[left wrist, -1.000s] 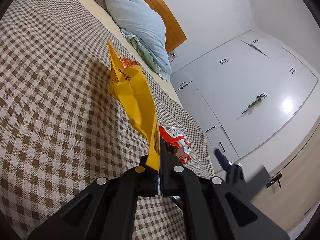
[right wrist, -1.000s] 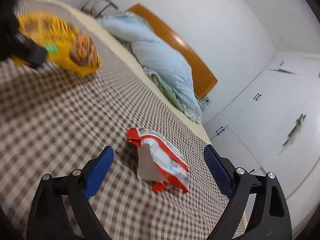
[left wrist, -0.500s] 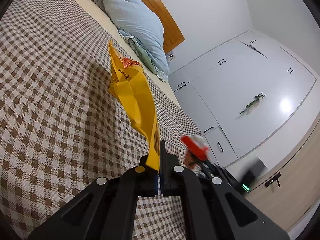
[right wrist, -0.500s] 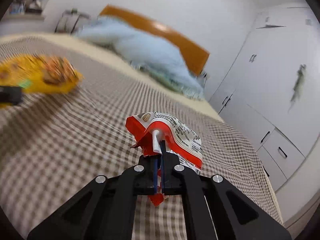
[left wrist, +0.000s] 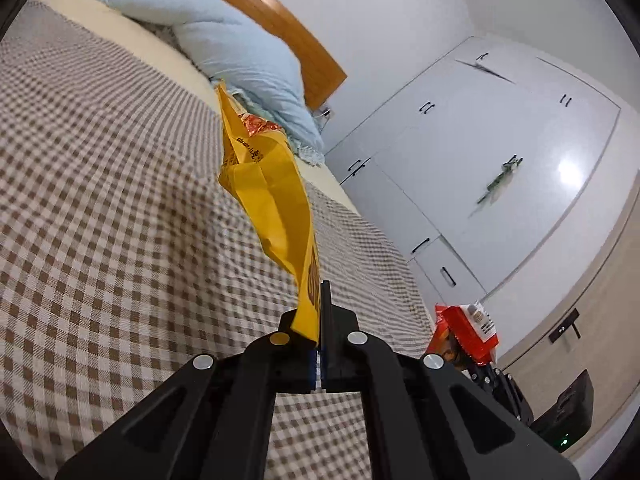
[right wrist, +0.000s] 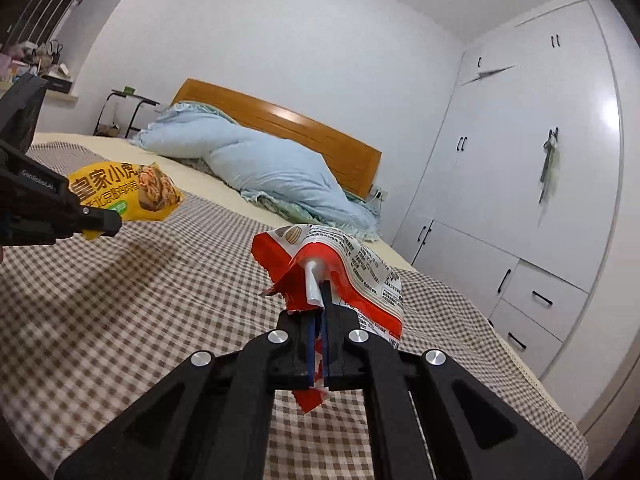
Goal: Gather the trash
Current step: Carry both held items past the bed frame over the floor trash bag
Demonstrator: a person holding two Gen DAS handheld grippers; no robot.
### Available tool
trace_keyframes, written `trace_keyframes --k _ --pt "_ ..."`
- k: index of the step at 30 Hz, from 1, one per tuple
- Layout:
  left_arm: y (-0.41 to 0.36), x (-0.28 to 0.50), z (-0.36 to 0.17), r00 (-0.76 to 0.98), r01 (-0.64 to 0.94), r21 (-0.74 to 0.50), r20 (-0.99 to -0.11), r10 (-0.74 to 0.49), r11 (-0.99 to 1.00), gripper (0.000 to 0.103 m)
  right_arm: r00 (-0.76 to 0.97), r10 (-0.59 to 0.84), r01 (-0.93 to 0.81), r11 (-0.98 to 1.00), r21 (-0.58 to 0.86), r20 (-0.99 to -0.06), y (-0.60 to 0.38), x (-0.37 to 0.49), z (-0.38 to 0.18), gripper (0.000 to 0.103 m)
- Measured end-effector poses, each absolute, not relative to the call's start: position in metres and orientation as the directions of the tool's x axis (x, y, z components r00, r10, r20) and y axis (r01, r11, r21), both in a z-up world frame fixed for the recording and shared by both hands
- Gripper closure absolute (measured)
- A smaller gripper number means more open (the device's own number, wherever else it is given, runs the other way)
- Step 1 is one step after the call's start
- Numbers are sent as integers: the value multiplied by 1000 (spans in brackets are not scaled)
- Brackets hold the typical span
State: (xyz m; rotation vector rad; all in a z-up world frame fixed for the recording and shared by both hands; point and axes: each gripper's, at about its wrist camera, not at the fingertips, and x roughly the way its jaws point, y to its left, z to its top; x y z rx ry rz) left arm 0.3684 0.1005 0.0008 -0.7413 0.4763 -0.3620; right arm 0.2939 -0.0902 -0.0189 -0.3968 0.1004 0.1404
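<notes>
Both tongs are loaded, the left tongs (left wrist: 320, 312) pinching the yellow snack bag (left wrist: 276, 196) by its end, the right tongs (right wrist: 318, 320) clamping the red wrapper (right wrist: 352, 268), both lifted above the checked bed (right wrist: 120, 300), no bin visible.

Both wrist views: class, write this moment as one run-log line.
left gripper: shut on yellow snack bag | right gripper: shut on red wrapper | both lifted off checked bedspread
</notes>
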Motion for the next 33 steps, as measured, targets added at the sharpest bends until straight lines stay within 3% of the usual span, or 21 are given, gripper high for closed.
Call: trace_keyframes --k 9,21,33 --pt "86 328 32 854 177 -633 -282 -437 754 103 980 167 -193 925 -326 -105 -90 261 -3 101" --pt "72 267 46 879 194 -483 -301 -370 854 103 971 178 -213 944 -250 -157 -104 209 -11 101" --pt "78 195 41 848 249 -485 -310 -431 839 103 957 210 -251 947 -201 -201 -113 157 -19 101"
